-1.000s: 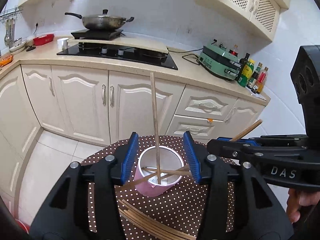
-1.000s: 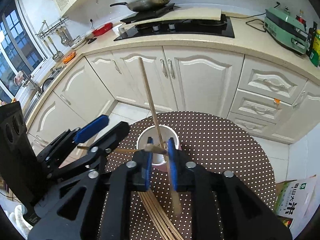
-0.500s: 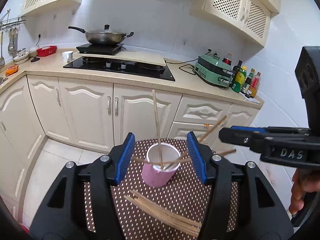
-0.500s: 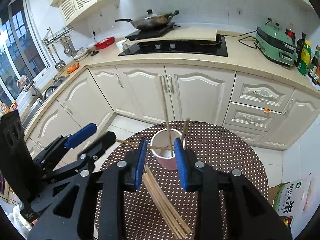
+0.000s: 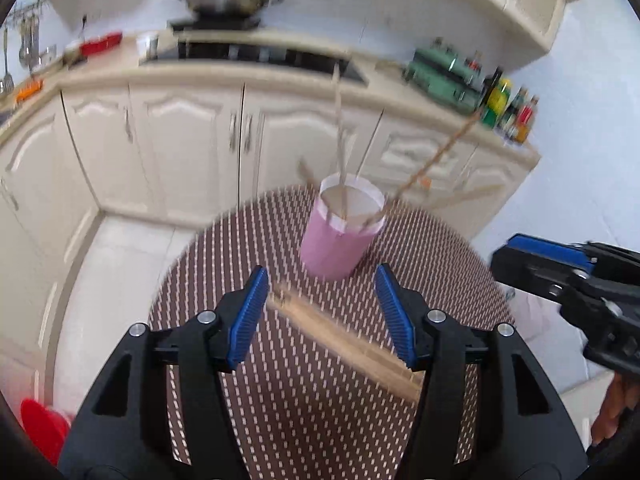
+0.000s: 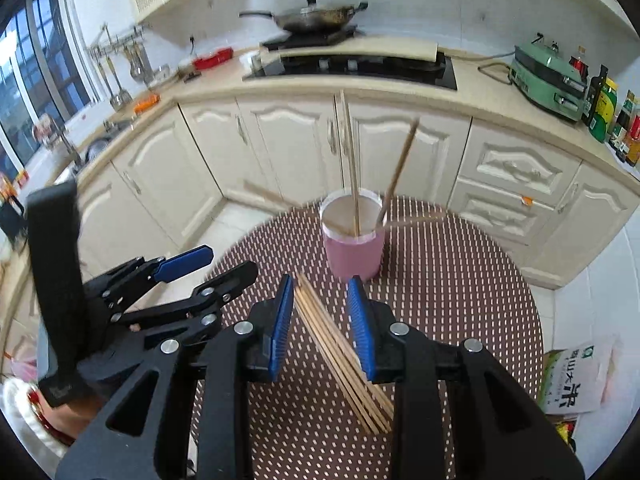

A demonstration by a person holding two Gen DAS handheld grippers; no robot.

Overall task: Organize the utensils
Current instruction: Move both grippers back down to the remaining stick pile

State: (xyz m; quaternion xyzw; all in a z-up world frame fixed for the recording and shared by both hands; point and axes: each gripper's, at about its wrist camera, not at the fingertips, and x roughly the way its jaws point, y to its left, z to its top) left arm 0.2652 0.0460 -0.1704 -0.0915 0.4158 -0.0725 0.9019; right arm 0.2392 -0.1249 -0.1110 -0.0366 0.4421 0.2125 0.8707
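Note:
A pink cup (image 5: 339, 236) (image 6: 353, 240) stands on the round dotted table (image 5: 440, 264) (image 6: 460, 280) and holds several wooden chopsticks (image 6: 354, 184) that lean out of it. A bundle of chopsticks (image 5: 344, 344) (image 6: 340, 344) lies flat on the table in front of the cup. My left gripper (image 5: 320, 312) is open and empty above the bundle's far end. My right gripper (image 6: 322, 320) is open and empty, its blue pads on either side of the bundle. In the right wrist view the left gripper (image 6: 208, 268) shows at the left.
Cream kitchen cabinets (image 6: 280, 148) and a counter with a black hob (image 6: 360, 66), a wok (image 6: 316, 14) and a green appliance (image 6: 548, 76) stand behind the table. A green and white bag (image 6: 576, 380) lies on the floor to the right.
Both grippers have pulled back from the cup and now hover over the flat bundle. The right gripper let go of its chopstick, which now stands in the cup.

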